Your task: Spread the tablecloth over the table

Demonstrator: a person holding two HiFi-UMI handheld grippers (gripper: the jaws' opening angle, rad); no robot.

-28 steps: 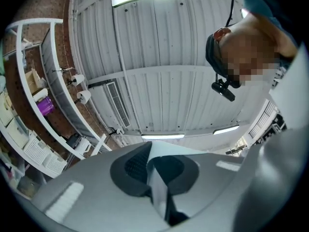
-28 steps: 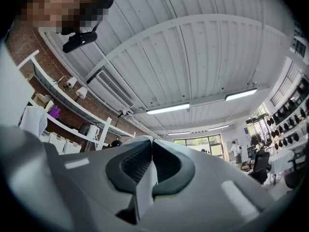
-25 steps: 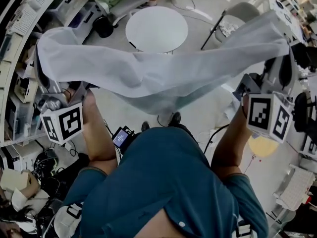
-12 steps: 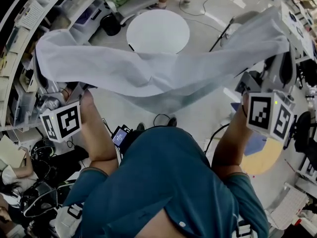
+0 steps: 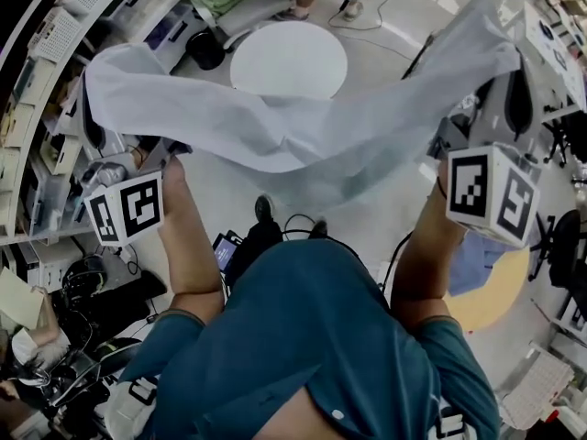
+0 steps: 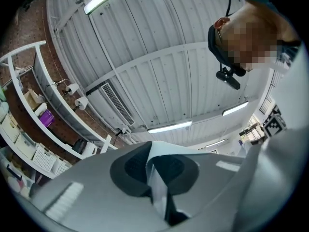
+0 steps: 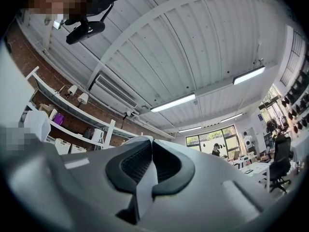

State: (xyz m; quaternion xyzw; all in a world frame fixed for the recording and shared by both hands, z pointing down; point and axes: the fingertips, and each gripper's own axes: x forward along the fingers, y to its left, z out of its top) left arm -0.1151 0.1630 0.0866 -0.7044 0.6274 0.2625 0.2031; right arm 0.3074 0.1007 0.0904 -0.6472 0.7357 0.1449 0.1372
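Progress: early. The cloth (image 5: 275,136) hangs in the air, stretched between your two grippers and sagging in the middle, above the floor (image 5: 367,218). The round white desk (image 5: 289,58) stands bare beyond it, and no part of the cloth lies on it yet.

Left to do, as I judge it: carry the cloth over the desk, lower it, flatten it, let go.

Left gripper (image 6: 153,170): fingers clamped together on a thin fold of the cloth's edge, no gap showing.

Right gripper (image 7: 145,168): the same, fingers pressed onto a narrow strip of cloth.

You hold one end in each, and both grippers point up toward the ceiling (image 7: 193,57).
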